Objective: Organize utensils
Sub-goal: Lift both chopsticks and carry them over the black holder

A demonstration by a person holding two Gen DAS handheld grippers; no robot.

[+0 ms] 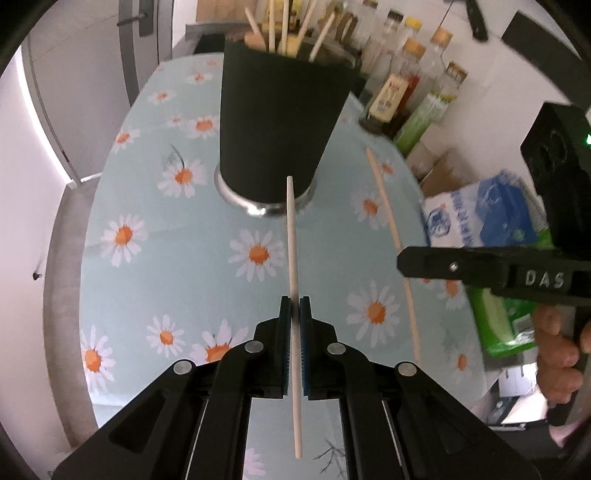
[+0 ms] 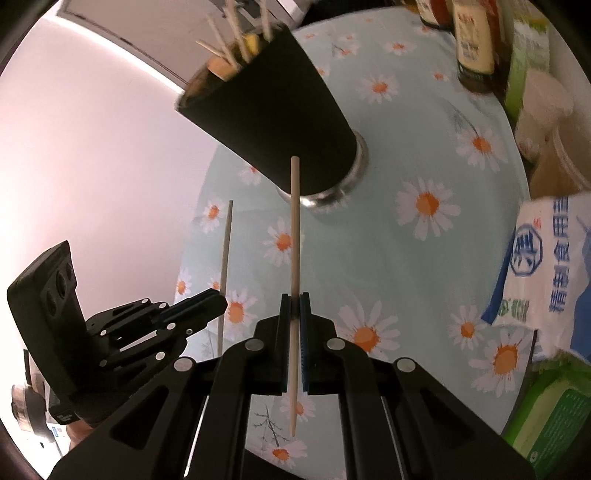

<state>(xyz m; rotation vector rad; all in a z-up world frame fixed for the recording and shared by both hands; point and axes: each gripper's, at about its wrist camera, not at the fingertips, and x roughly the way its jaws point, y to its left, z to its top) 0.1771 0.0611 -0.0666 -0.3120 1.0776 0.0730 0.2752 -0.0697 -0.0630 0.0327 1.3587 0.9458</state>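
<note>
Left claw (image 1: 294, 306) clamped tight on a chopstick (image 1: 293, 236), stick running between the blue pads, tip aimed at the cup's base. Right claw (image 2: 294, 306) likewise pinched shut on a second chopstick (image 2: 294, 229), held mid-length, lifted off the cloth (image 2: 388, 258). Both sticks in the air, not on the table. Just beyond: black cup (image 1: 282, 122) upright on a metal base, already stuffed with several chopsticks (image 1: 284, 26) poking out the top. So part done: earlier sticks parked in cup, looks like. Left to do: carry these two up over the rim and drop in. No loose sticks seen on the daisy cloth, so likely the last pair, though table edges out of view. Beyond cup: bottles (image 1: 410, 74), salt bag (image 2: 546, 269), green pack (image 2: 554, 417), untouched clutter.
</note>
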